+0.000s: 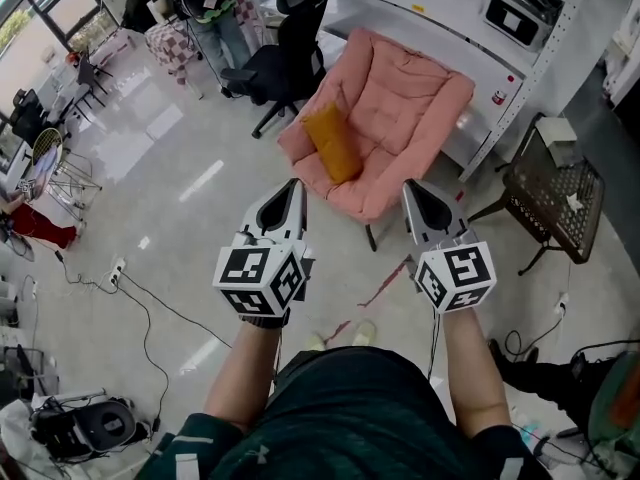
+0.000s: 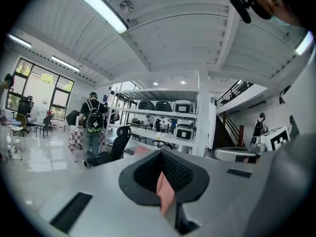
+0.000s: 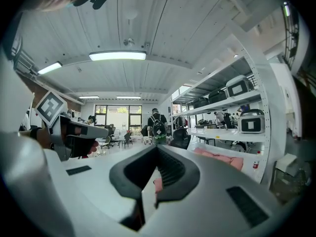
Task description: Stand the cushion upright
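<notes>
A pale, glossy floor fills the workshop, with cables trailing across it. The orange cushion lies slanted on the seat of a pink armchair, against the chair's picture-left side. Behind stand a black office chair and white shelving; a black mesh side table sits to the right. The left hand-held gripper and right hand-held gripper hang short of the armchair, each with jaws together and empty.
</notes>
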`<state>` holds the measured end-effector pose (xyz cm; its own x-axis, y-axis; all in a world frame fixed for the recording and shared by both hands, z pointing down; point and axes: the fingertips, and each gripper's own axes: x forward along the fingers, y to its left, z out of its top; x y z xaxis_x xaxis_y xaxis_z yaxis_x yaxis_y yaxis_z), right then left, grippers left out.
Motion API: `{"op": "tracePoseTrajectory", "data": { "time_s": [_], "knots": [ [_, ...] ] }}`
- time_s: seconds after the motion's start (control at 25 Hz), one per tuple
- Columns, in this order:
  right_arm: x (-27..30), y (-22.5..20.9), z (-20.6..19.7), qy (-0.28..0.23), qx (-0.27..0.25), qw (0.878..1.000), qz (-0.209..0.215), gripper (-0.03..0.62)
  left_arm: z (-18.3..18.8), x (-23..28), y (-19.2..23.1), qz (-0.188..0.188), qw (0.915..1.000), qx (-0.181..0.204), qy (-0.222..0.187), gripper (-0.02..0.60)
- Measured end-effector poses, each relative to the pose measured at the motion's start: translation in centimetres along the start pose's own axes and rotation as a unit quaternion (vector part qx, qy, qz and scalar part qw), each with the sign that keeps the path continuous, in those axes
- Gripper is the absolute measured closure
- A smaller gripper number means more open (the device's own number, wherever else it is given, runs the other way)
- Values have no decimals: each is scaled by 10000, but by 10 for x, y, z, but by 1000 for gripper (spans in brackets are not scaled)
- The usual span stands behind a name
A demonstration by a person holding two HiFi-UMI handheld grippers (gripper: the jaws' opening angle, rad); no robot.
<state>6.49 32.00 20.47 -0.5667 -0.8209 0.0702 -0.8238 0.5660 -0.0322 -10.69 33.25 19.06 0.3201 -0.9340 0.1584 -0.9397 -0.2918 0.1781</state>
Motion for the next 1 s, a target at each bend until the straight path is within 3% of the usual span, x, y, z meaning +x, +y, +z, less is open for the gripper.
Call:
{"op": "tracePoseTrajectory", "data": {
  "time_s": [0.52, 1.0],
  "knots": [
    [-14, -47, -19, 75, 49, 10000, -15, 591, -21, 44, -39, -75, 9997, 46, 210, 575],
    [54, -82, -31, 181, -36, 9998, -58, 591, -31, 122, -7, -128, 9994, -12, 314, 575]
  ]
}}
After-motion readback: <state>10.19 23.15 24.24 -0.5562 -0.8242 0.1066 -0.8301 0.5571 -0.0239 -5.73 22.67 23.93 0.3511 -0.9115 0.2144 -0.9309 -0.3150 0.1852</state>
